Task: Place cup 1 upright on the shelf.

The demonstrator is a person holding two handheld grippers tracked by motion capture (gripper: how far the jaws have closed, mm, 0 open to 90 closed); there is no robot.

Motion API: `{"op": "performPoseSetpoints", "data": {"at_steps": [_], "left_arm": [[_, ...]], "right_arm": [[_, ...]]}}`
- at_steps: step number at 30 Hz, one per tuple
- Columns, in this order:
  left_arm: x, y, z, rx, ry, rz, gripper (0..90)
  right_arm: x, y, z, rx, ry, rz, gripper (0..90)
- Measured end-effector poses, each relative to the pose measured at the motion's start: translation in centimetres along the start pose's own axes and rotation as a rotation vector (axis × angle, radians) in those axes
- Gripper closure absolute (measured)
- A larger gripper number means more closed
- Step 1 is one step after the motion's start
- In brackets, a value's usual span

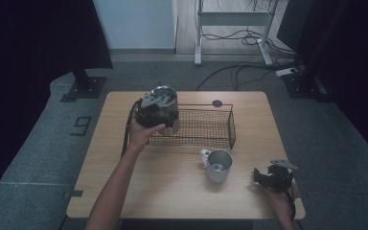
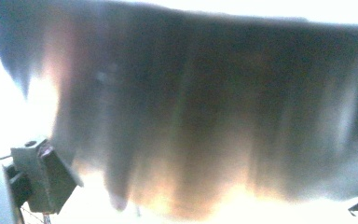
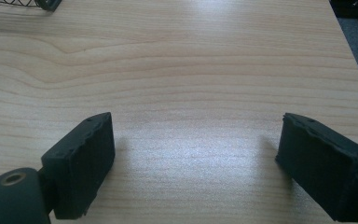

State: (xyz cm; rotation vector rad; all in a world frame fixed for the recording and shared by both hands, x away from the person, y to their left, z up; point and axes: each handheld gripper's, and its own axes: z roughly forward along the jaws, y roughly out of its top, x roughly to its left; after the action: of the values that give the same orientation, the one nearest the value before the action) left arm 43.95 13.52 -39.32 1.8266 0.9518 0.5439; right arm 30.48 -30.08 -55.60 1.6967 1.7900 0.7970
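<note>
1. Left gripper [image 1: 160, 112] clamps a metal cup [image 1: 168, 106], jaws pressed on its wall, held above the left end of the wire basket [image 1: 211, 128] (the gripper's own view is just a blurred metal wall up close).
2. Second metal mug [image 1: 219, 165] stands on the table [image 1: 172, 187], near side of the basket, right of centre.
3. Right gripper [image 3: 196, 158] rests at the table's near right corner, jaws spread wide, nothing between them.
</note>
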Motion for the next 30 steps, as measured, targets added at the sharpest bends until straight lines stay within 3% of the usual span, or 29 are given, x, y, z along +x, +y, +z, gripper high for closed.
{"op": "performPoseSetpoints", "data": {"at_steps": [30], "left_arm": [[1.5,-1.5,3.1,0.041,0.03,-0.029,3.9]], "right_arm": [[0.0,0.0,0.0,0.0,0.0,0.0,10.8]]}}
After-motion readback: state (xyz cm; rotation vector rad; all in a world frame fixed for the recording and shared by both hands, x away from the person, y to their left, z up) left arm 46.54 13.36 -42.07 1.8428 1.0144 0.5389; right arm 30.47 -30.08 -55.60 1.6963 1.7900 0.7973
